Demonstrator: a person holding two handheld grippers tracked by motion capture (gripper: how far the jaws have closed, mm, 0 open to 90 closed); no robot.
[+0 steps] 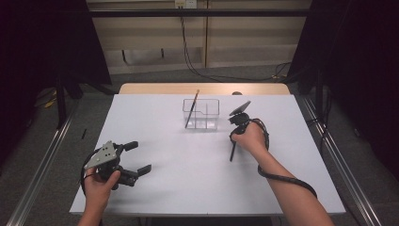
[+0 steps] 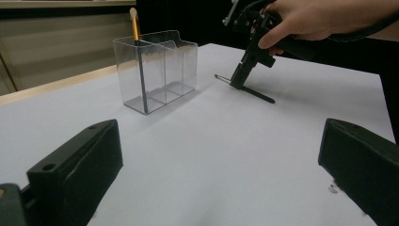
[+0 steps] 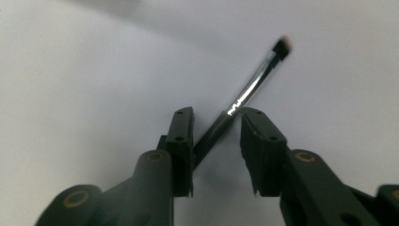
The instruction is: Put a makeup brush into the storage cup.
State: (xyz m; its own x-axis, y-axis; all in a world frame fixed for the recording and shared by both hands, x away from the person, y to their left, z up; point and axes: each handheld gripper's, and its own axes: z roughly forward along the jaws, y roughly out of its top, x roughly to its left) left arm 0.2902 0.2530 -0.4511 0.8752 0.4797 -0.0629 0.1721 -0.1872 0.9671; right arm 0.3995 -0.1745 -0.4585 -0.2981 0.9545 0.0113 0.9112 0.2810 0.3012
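A thin black makeup brush (image 3: 256,77) with a silver ferrule lies flat on the white table (image 1: 155,117). My right gripper (image 3: 217,113) points down at it, jaws narrowly apart and straddling the handle, which runs slantwise between them. The same brush (image 1: 231,154) shows right of centre under my right gripper (image 1: 234,142). A clear divided organiser (image 1: 201,114) stands at the table's middle back, with a gold-handled brush (image 1: 192,109) leaning in its left compartment. My left gripper (image 1: 141,156) hovers at the front left, open and holding nothing.
In the left gripper view, the organiser (image 2: 164,70) stands ahead on the left and the right gripper (image 2: 237,84) touches down to its right. A wooden strip (image 1: 202,88) edges the table's far side. Black curtains hang at both sides.
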